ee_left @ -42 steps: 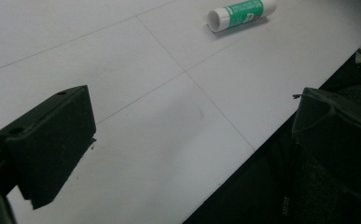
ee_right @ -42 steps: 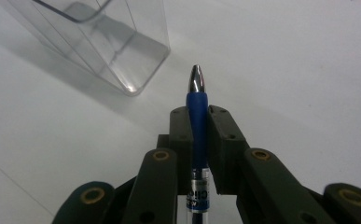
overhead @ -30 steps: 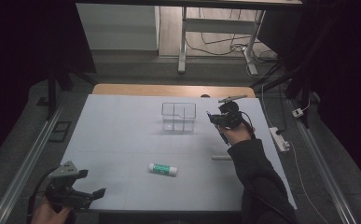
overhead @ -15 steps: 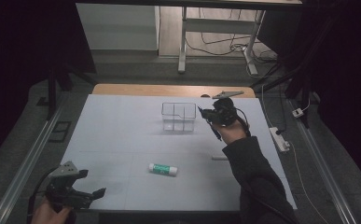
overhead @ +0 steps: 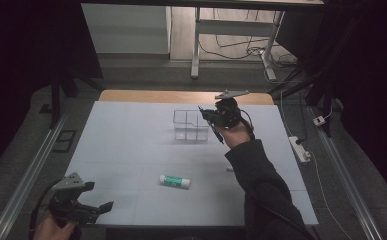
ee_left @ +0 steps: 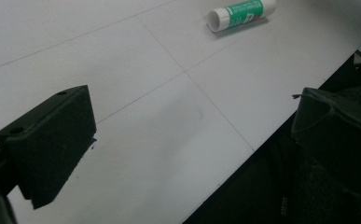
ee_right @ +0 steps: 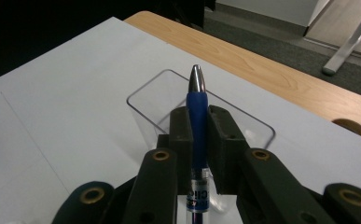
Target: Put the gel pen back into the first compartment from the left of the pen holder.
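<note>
Nearest, at the desk's [overhead: 131, 150] front left corner: left hand-held gripper [overhead: 83, 210], jaws spread wide with nothing between them, hovering low over the white surface, one jaw over the desk and the other past its front edge in the left gripper view. A little farther in, near the middle of the desk: green-and-white glue stick [overhead: 175, 181] lying on its side (also seen at the top of the left gripper view, white cap end toward the camera [ee_left: 241, 13]), well apart from both grippers. Farther back and to the right: right hand-held gripper [overhead: 212, 117], raised above the desk on a dark-sleeved arm, jaws clamped tight on a blue pen [ee_right: 197, 121] held along them, silver tip pointing ahead beyond the pads [ee_right: 182, 135]. Just beyond that tip and lower: clear plastic container [overhead: 191, 125], open-topped, standing upright on the desk's far half. Behind it: bare wooden strip [overhead: 181, 96] along the desk's far edge
</note>
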